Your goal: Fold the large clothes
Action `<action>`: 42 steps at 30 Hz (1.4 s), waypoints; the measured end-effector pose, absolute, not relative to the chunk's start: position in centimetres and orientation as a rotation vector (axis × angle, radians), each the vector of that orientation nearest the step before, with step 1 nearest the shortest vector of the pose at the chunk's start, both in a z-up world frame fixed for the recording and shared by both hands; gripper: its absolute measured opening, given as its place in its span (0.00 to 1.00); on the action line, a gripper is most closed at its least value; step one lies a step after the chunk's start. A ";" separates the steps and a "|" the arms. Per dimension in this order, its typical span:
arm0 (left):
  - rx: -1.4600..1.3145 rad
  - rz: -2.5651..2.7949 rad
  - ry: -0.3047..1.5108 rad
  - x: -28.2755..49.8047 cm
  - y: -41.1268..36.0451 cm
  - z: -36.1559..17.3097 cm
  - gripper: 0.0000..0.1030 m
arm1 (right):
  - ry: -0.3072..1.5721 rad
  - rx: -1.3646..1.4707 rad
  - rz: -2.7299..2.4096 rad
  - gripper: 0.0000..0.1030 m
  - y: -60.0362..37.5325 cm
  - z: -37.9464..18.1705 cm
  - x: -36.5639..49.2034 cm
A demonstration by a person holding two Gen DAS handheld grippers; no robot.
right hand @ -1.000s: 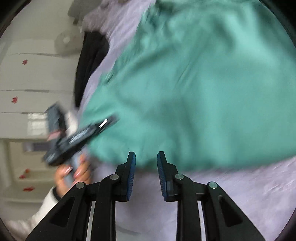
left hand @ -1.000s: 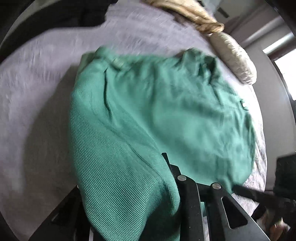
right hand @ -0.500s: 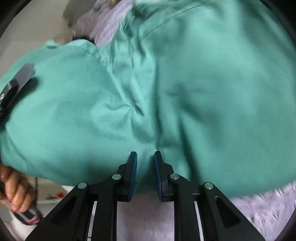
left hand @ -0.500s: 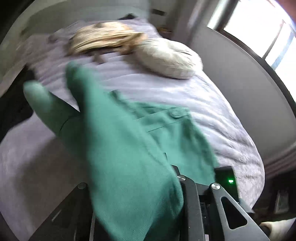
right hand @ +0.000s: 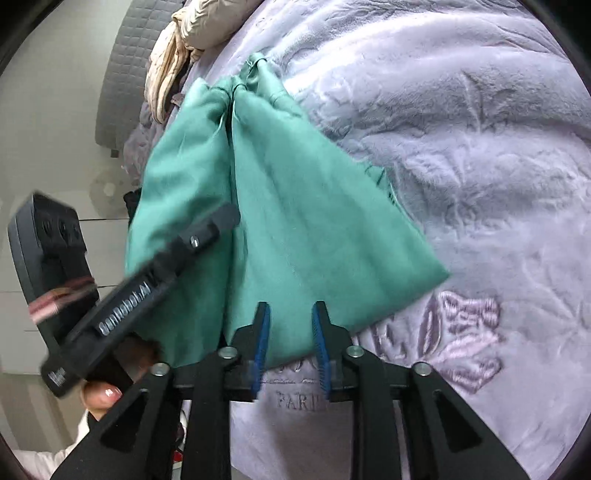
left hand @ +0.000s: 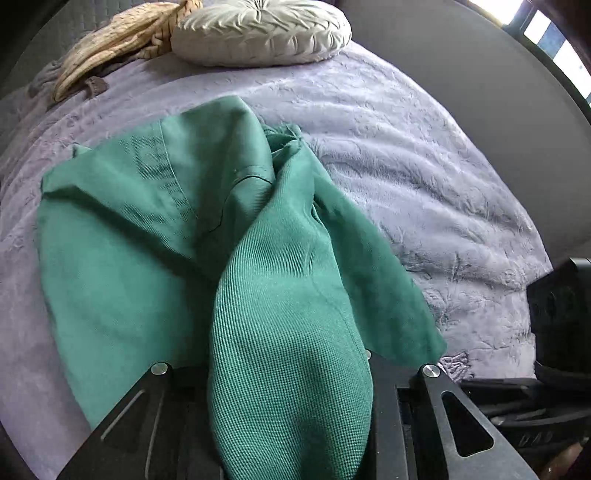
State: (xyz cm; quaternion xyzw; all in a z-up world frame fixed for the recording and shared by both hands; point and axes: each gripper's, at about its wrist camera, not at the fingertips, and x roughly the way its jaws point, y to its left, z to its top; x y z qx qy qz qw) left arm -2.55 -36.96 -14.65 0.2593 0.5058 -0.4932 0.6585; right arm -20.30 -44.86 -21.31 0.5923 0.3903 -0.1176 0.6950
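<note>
A green garment (left hand: 155, 236) lies on a lilac bedspread (left hand: 424, 177). My left gripper (left hand: 291, 369) is shut on a fold of the green garment, which drapes over and hides its fingertips. In the right wrist view the garment (right hand: 295, 229) hangs from the left gripper (right hand: 218, 225), lifted off the bed. My right gripper (right hand: 290, 325) is open with its blue pads (right hand: 263, 332) on either side of the cloth's lower edge, not closed on it.
A round pleated cushion (left hand: 258, 33) and a beige bundle of cloth (left hand: 110, 48) lie at the bed's head. The bed's right edge (left hand: 532, 236) drops to a grey wall. The bedspread has an embroidered rose (right hand: 465, 343).
My left gripper has swung round with the garment and lifted it. My right gripper has opened wider and now shows the garment's lower edge and bare bedspread.
</note>
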 end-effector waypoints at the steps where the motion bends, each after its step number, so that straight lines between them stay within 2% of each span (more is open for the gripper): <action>1: 0.577 -1.124 1.151 -2.5 -36.9 -14.2 0.58 | 0.852 1.336 -0.251 0.52 -44.8 -21.4 -19.9; 2: 0.552 -1.133 1.149 -2.5 -36.7 -13.7 0.66 | 0.829 1.352 -0.240 0.70 -45.2 -21.3 -19.8; 3: 0.505 -1.115 1.107 -2.4 -36.1 -12.8 0.74 | 0.797 1.369 -0.226 0.78 -45.5 -21.3 -19.8; 4: 0.465 -1.113 1.077 -2.2 -35.6 -12.0 0.81 | 0.761 1.386 -0.214 0.78 -46.0 -21.1 -19.7; 6: 0.423 -1.137 1.074 -1.5 -34.6 -10.4 0.87 | 0.701 1.436 -0.175 0.78 -47.0 -21.1 -19.7; 12: 0.353 -0.982 1.023 3.4 -29.7 -8.3 0.87 | 0.639 1.549 -0.074 0.79 -49.2 -22.6 -17.1; 13: 0.347 -0.915 1.021 4.8 -28.7 -8.7 0.87 | 0.646 1.544 -0.062 0.79 -49.1 -22.3 -18.1; 17: 0.333 -0.680 1.073 9.8 -24.8 -12.1 0.87 | 0.710 1.453 0.000 0.80 -48.4 -20.5 -12.2; 19: 0.337 -0.594 1.114 11.4 -22.9 -14.3 0.87 | 0.772 1.372 0.003 0.84 -48.2 -19.7 -10.2; 21: 0.336 -0.557 1.168 12.0 -21.4 -16.3 0.87 | 0.864 1.277 -0.020 0.85 -48.1 -19.4 -7.7; 22: 0.339 -0.553 1.192 11.9 -21.1 -17.1 0.87 | 0.914 1.237 -0.040 0.71 -48.2 -19.4 -6.5; 23: 0.347 -0.556 1.203 11.5 -21.1 -17.6 0.87 | 0.965 1.190 -0.059 0.48 -47.9 -19.5 -5.7; 24: 0.371 -0.553 1.197 10.9 -21.2 -17.9 0.87 | 1.035 1.113 -0.085 0.07 -47.4 -19.3 -4.9; 25: 0.385 -0.548 1.179 10.6 -21.3 -17.8 0.87 | 1.050 1.086 -0.097 0.07 -47.3 -18.9 -4.3; 29: 0.381 -0.605 1.154 9.6 -22.3 -16.9 0.87 | 0.897 1.073 -0.084 0.06 -48.8 -15.2 -6.9; 32: 0.410 -0.680 1.108 8.3 -24.0 -16.6 0.87 | 0.906 1.048 -0.142 0.06 -50.3 -15.1 -10.0; 36: 0.450 -0.669 1.101 8.0 -25.5 -16.7 0.88 | 0.990 1.181 -0.217 0.11 -52.9 -20.7 -11.3; 38: 0.438 -0.659 1.117 8.6 -25.2 -16.3 0.88 | 0.947 1.271 -0.217 0.16 -53.1 -21.1 -12.3; 41: 0.436 -0.659 1.132 8.7 -24.4 -15.4 0.88 | 0.952 1.203 -0.245 0.41 -52.4 -19.0 -13.7; 42: 0.424 -0.667 1.131 8.5 -24.1 -14.8 0.88 | 0.959 1.151 -0.255 0.54 -52.0 -17.7 -14.3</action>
